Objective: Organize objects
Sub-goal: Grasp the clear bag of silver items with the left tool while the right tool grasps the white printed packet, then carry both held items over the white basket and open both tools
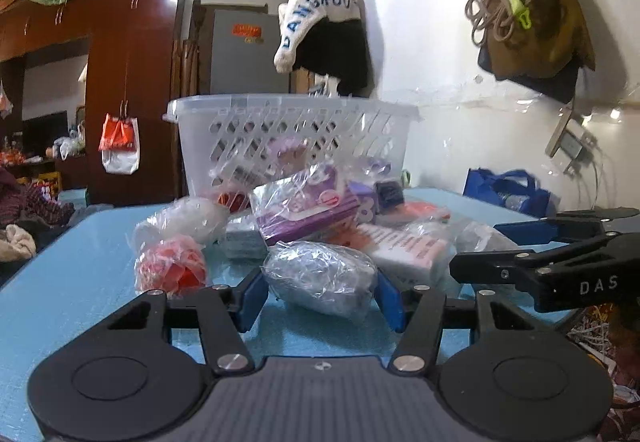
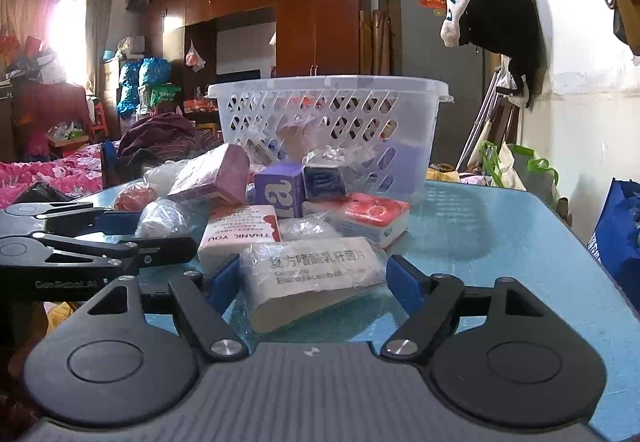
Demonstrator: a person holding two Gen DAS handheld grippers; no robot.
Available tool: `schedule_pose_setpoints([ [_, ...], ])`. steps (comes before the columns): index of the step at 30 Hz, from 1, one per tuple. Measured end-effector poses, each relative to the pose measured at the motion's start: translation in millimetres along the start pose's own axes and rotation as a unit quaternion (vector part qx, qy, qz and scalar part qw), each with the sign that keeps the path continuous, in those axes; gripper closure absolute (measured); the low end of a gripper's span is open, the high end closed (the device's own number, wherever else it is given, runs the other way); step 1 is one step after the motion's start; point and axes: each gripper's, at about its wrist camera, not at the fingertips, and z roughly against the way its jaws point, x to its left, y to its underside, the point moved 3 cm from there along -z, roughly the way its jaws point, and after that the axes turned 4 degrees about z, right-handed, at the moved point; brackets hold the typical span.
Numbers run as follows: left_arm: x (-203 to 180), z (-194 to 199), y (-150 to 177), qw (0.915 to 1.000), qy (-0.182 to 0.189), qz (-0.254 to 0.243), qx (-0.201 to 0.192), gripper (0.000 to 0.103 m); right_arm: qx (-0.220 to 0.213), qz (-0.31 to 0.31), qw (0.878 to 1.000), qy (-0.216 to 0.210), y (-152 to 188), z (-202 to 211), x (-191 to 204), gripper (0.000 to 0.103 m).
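A pile of plastic-wrapped items lies on a blue table (image 1: 80, 266) in front of a clear plastic basket (image 1: 292, 137). My left gripper (image 1: 320, 296) is open, with its blue pads on either side of a clear-wrapped grey bundle (image 1: 320, 278). My right gripper (image 2: 316, 282) is open around a white medicine box with Chinese text (image 2: 312, 278). The basket also shows in the right wrist view (image 2: 332, 121) and holds a few items. The right gripper shows at the right edge of the left wrist view (image 1: 552, 266).
A red wrapped bundle (image 1: 172, 266), a purple packet (image 1: 308, 205), a white "THANK YOU" pack (image 2: 236, 238) and a red-white pack (image 2: 372, 217) lie in the pile. A blue bag (image 1: 508, 189) stands past the table's right edge. A wardrobe (image 1: 132, 81) stands behind.
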Motion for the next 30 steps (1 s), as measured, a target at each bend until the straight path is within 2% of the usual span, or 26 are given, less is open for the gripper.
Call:
schedule_pose_setpoints([
  [4,-1.6,6.9,-5.5,0.9998,0.004,-0.002,-0.017,0.041,-0.018,0.002,1.0,0.003,-7.4,9.3,-0.8,0.023],
  [10,2.2,13.8,-8.9,0.9995,0.005,0.005,-0.032,0.041,-0.019,0.0,1.0,0.004,-8.9,7.9,-3.7,0.023],
  [16,8.4,28.4,-17.1,0.9984,-0.009,0.001,-0.055,0.041,-0.037,0.0,0.999,0.0,-20.1,19.2,-4.3,0.023],
  [24,25.4,17.0,-28.5,0.998,-0.01,0.034,-0.051,0.041,-0.038,-0.006,0.999,-0.004,-32.2,7.8,-9.9,0.023],
  [27,28.0,15.0,-37.7,0.9974,-0.009,0.039,-0.059,0.041,-0.045,-0.003,0.999,-0.004,-42.1,6.5,-13.1,0.023],
  [30,30.6,12.6,-62.0,0.9957,0.001,0.048,-0.079,0.041,-0.064,0.006,0.998,-0.002,-65.6,0.2,-15.5,0.023],
])
